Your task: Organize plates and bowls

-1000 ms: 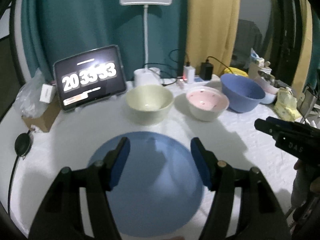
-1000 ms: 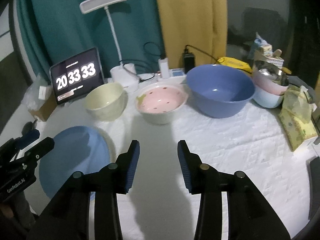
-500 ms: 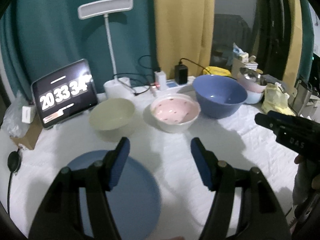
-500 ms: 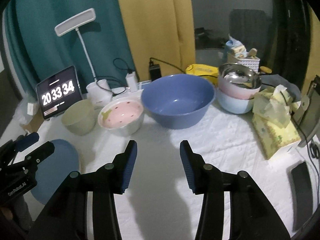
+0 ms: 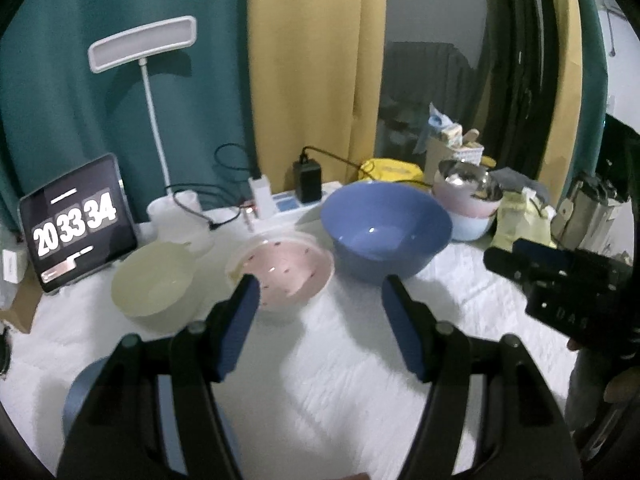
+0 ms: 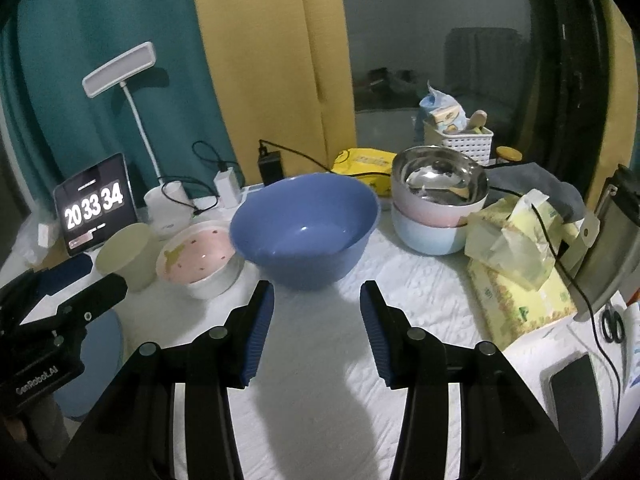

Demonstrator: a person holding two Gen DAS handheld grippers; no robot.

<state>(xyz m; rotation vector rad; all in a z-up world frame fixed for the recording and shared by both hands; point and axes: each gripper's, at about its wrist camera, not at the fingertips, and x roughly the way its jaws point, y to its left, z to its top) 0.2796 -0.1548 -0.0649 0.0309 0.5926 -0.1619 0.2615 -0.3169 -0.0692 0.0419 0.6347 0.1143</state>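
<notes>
On the white cloth, left to right, stand a cream bowl (image 5: 154, 284), a pink spotted bowl (image 5: 288, 268) and a large blue bowl (image 5: 386, 228). A flat blue plate (image 5: 86, 392) lies at the lower left, partly hidden by my left gripper's arm. My left gripper (image 5: 320, 284) hovers open and empty, just short of the pink bowl. My right gripper (image 6: 317, 288) is open and empty too, in front of the large blue bowl (image 6: 304, 224). A steel bowl stacked in two pastel bowls (image 6: 436, 200) stands at the right.
A tablet showing a clock (image 6: 94, 204), a desk lamp (image 6: 120, 68), chargers and cables line the back edge. Tissue packs (image 6: 516, 264) and a phone (image 6: 576, 400) crowd the right side. A white basket of utensils (image 6: 460, 140) sits behind the stacked bowls.
Both grippers have moved right. The left one has left the blue plate and now faces the pink bowl. The right one has shifted from the pink bowl to the large blue bowl, jaws slightly wider.
</notes>
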